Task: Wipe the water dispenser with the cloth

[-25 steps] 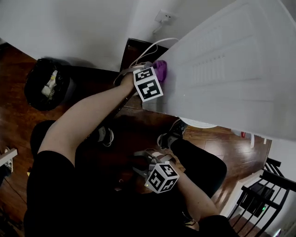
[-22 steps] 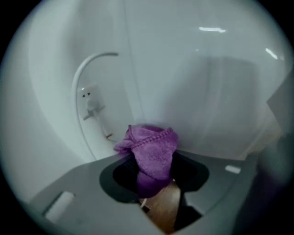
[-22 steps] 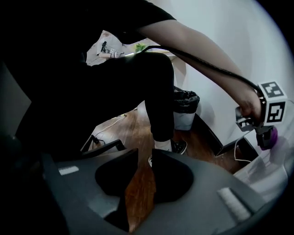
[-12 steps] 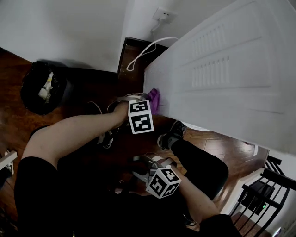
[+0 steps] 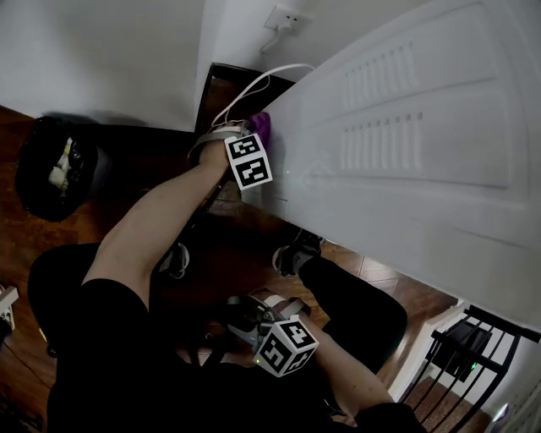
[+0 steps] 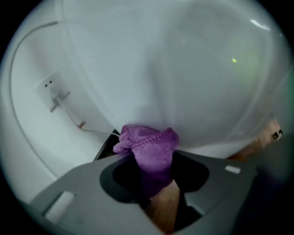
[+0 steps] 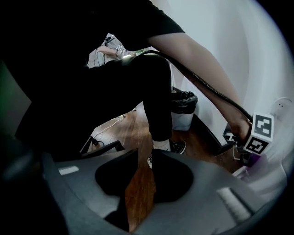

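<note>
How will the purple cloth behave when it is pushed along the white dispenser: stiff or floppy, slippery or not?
Probably floppy: the purple cloth bunches into soft folds beyond the left gripper, whose jaws pinch it. Likely light, as that small pinch carries it. Its fuzzy surface may drag slightly on the smooth water dispenser.

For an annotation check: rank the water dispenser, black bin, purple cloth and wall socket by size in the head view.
Largest: water dispenser
black bin
then purple cloth and wall socket, too alike to rank.
</note>
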{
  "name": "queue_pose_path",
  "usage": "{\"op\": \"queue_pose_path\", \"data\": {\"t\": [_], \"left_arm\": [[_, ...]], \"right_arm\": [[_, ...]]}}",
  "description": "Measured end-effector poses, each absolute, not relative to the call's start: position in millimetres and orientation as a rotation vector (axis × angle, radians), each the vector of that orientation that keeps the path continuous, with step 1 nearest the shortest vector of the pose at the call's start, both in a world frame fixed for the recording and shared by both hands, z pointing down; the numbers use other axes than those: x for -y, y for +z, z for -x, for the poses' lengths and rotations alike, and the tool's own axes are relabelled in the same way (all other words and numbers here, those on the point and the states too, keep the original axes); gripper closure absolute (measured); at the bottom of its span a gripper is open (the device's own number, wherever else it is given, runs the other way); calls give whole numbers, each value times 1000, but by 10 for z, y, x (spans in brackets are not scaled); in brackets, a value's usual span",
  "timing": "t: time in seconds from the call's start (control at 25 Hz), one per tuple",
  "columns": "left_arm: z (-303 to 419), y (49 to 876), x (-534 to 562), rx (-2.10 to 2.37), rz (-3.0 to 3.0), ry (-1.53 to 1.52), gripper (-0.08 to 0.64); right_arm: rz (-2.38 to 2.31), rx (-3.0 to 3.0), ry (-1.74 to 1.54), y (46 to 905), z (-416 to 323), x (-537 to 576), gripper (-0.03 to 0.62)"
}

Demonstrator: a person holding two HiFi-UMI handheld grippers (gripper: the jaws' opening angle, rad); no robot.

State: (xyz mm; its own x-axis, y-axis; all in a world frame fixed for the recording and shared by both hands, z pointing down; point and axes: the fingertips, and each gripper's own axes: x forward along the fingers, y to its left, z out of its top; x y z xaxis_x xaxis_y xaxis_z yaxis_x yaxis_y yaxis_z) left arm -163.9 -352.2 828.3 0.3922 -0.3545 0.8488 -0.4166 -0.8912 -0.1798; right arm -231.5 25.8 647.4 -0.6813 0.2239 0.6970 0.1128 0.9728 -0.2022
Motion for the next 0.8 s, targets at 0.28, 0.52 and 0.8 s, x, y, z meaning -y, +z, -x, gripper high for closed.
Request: {"op": "queue_pose_path", "data": {"t": [0.28,0.52,0.8], "left_arm": [[1613,8358,3272,615,-2535,1477,356],[1383,8303,1526,35,-2569,1464,356],[1561,8812,2624,384,-2583,1557,354]], "right_arm": [[254,2342,187,6431,2313,-266,494],[275,2343,170,6382,2333,-334,494],[257,2328,197,6472,2322,-340,494]]}}
